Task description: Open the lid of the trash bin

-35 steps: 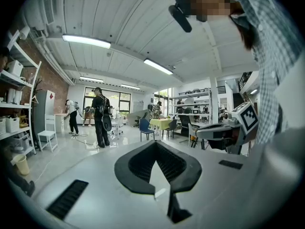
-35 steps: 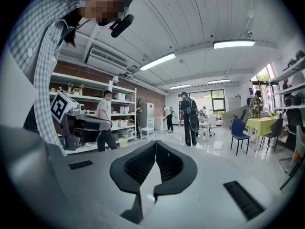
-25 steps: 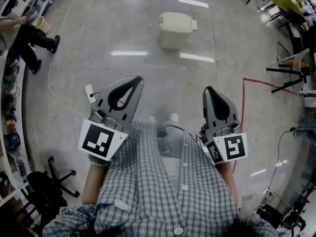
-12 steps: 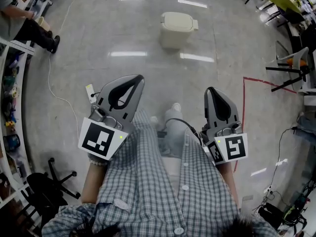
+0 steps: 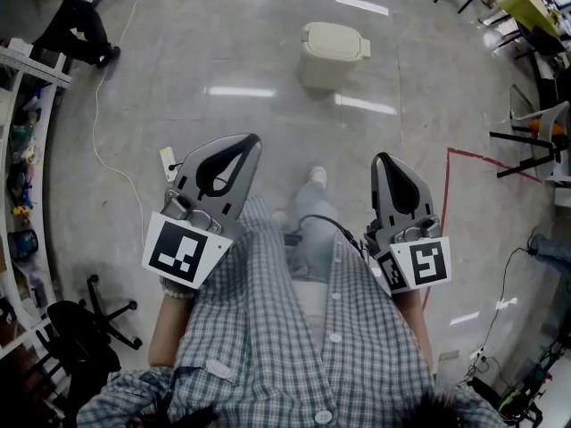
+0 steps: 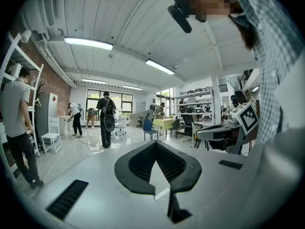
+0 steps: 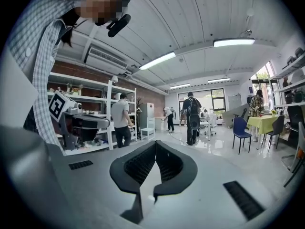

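Note:
The trash bin (image 5: 332,53) is cream-coloured, stands alone on the glossy floor far ahead in the head view, and has its lid down. Both grippers are held low in front of the person's checked shirt, well short of the bin. My left gripper (image 5: 249,142) points up-right with its jaws together and nothing between them. My right gripper (image 5: 383,159) points straight ahead, also shut on nothing. In the left gripper view the left gripper (image 6: 155,142) has its tips meeting, and the right gripper (image 7: 155,142) looks the same in its own view. Neither gripper view shows the bin.
A red tape line (image 5: 464,154) marks the floor at right, near folding chairs (image 5: 535,132). A white cable (image 5: 98,141) and power strip (image 5: 167,161) lie at left by shelves (image 5: 22,150). An office chair (image 5: 85,328) stands lower left. A person (image 5: 53,16) is at top left.
The view has moved forward: the bin sits slightly lower and further right in the picture, one foot has stepped ahead, and the person at the left has slid toward the top corner. Both grippers stay shut.

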Demonstrator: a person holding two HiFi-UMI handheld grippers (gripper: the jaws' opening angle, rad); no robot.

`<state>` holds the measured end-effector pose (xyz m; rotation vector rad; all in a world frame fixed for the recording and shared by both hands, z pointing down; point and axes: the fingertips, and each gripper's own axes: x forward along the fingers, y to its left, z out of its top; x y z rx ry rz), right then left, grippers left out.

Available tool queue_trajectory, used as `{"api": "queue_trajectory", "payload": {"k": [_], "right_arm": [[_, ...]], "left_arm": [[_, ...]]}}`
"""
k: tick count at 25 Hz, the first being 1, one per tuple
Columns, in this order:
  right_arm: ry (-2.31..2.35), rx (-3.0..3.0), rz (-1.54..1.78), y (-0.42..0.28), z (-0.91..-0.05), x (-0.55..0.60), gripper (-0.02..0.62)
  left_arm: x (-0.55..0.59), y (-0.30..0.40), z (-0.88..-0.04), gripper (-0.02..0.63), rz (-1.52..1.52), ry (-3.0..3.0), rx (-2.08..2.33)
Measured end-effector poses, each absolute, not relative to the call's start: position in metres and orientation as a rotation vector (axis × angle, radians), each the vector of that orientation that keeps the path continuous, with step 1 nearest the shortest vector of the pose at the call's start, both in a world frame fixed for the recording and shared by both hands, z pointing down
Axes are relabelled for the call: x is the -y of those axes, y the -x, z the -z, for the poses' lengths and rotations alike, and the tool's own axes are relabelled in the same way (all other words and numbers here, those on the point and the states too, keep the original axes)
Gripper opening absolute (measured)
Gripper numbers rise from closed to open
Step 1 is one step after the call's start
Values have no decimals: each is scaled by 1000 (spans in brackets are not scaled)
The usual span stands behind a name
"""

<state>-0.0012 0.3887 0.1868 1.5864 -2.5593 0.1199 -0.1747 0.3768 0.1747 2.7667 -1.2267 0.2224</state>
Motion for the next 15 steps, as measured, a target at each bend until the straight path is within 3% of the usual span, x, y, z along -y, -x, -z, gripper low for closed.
{"api": "queue_trajectory", "payload": {"k": [15], "right_arm": [[-1446, 2626, -149, -42, -194, -292, 18]], "left_arm": [[-294, 135, -172, 8, -223, -2700, 1355]]}}
